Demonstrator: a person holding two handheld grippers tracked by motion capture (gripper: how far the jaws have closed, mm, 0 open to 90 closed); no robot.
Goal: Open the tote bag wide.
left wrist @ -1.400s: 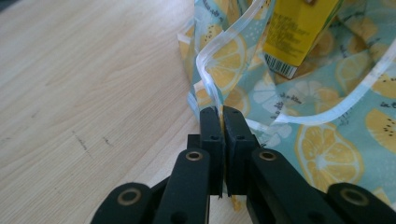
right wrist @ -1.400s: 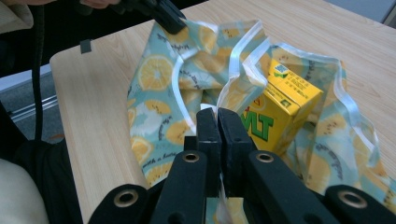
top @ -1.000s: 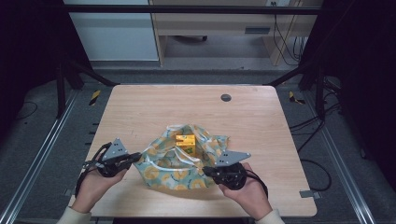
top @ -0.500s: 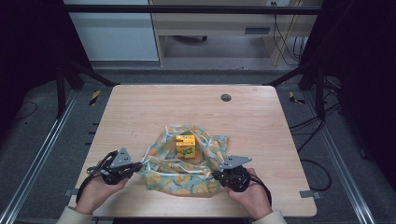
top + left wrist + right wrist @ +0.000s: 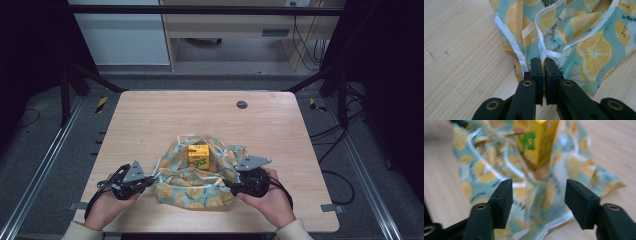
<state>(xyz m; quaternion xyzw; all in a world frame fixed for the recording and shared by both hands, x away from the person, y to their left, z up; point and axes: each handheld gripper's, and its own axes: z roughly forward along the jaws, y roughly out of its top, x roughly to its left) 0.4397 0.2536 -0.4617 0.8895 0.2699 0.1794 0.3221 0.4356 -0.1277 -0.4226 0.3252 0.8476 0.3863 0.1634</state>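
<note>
Cloth (image 5: 192,182) with a lemon print, one piece only, lies crumpled on the near middle of the wooden table (image 5: 150,120). One yellow juice carton (image 5: 199,155) stands upright on it, toward the far part. Two grippers are at the cloth. The left gripper (image 5: 543,65) has its jaws pressed together on the white hem (image 5: 540,37) at the left edge of the cloth. The right gripper (image 5: 537,192) has its jaws spread wide over the right side, and I see nothing between them except cloth below. One small dark round cap (image 5: 242,104) sits in the table far behind.
</note>
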